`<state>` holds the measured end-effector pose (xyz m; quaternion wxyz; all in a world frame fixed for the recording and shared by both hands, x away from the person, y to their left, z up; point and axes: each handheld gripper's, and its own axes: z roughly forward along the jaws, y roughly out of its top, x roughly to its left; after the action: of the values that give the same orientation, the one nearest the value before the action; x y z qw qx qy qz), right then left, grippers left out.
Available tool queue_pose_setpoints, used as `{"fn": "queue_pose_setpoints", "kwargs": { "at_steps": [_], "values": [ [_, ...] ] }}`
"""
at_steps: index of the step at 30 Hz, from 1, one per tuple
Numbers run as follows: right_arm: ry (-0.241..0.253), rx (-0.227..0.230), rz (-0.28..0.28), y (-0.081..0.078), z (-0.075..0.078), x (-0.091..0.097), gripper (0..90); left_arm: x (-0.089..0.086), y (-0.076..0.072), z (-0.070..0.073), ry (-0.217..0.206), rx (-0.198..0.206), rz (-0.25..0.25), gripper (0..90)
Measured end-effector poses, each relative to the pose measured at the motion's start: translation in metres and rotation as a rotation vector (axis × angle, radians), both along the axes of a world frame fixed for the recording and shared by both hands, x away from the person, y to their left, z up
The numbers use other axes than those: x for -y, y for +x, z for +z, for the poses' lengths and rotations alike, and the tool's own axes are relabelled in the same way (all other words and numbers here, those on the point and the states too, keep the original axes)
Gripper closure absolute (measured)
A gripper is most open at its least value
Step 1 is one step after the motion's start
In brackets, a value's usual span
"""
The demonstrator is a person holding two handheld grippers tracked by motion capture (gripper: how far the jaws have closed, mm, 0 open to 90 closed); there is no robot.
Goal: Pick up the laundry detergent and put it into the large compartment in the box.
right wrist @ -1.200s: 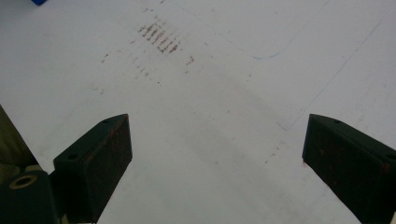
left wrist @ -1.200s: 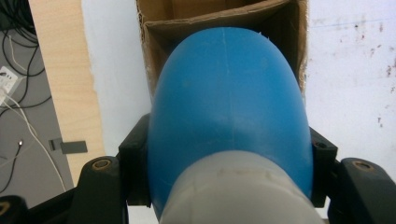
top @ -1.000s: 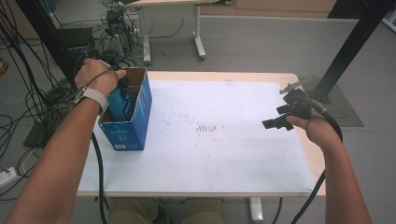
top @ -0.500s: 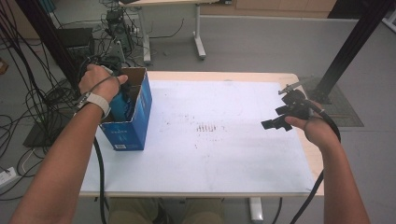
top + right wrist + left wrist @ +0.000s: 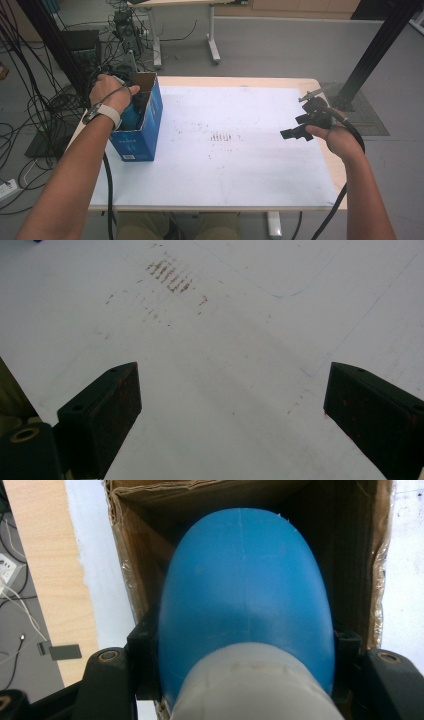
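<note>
An open cardboard box (image 5: 135, 137) with blue printed sides stands at the table's left edge. My left gripper (image 5: 131, 109) reaches down into it, mostly hidden under the hand. In the left gripper view my left gripper (image 5: 245, 645) is shut on a rounded blue object (image 5: 245, 580) with a pale grey end, inside the box's brown walls (image 5: 125, 565). A bit of the blue object (image 5: 129, 117) is visible in the high view. My right gripper (image 5: 296, 126) hovers over the table's right side; in its own view my right gripper (image 5: 230, 405) is open with nothing between its pads.
A white sheet (image 5: 240, 165) covers the wooden table (image 5: 335, 170), with faint brown marks (image 5: 220, 136) at its middle. Cables and equipment (image 5: 120, 30) crowd the floor at the left. A black post (image 5: 370, 55) rises at the right.
My left hand has sunk a little deeper into the box with the blue object. The right hand has stayed where it was.
</note>
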<state>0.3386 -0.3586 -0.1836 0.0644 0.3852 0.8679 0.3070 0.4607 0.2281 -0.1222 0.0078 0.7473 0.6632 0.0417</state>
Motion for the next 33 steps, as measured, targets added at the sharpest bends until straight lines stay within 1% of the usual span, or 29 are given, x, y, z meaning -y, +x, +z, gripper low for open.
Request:
{"fn": "queue_pose_setpoints", "kwargs": {
  "at_steps": [2,6,9,11,12,21,26,28,33],
  "values": [
    [-0.001,-0.002,0.0,0.0,0.0,-0.001,8.1,0.0,-0.001,-0.001,-0.002,0.007,-0.004,37.8],
    [0.0,-0.002,0.0,0.0,-0.001,-0.001,8.1,-0.001,0.0,-0.004,-0.004,0.004,0.0,37.8],
    [0.001,-0.002,-0.001,0.0,-0.002,0.0,8.1,0.001,0.0,-0.006,0.007,0.001,-0.01,37.8],
    [0.0,-0.003,-0.002,0.0,-0.002,0.0,8.1,0.003,-0.001,-0.007,0.01,0.009,-0.013,37.8],
    [0.0,-0.003,-0.001,-0.001,-0.002,0.0,8.1,0.003,0.0,-0.007,0.011,0.006,-0.015,37.7],
    [0.002,-0.004,-0.002,-0.001,-0.003,0.001,8.1,0.003,-0.001,-0.013,0.005,0.009,-0.02,37.7],
    [0.003,-0.004,-0.002,-0.001,-0.002,0.001,8.1,0.005,0.001,-0.017,0.012,-0.005,-0.024,37.8],
    [0.002,-0.003,-0.003,-0.001,-0.002,0.001,8.1,0.005,0.0,-0.018,0.012,0.0,-0.023,37.7],
    [0.004,-0.006,-0.003,0.0,-0.003,0.0,8.1,0.005,0.001,-0.022,0.014,-0.008,-0.026,37.7]
  ]
}}
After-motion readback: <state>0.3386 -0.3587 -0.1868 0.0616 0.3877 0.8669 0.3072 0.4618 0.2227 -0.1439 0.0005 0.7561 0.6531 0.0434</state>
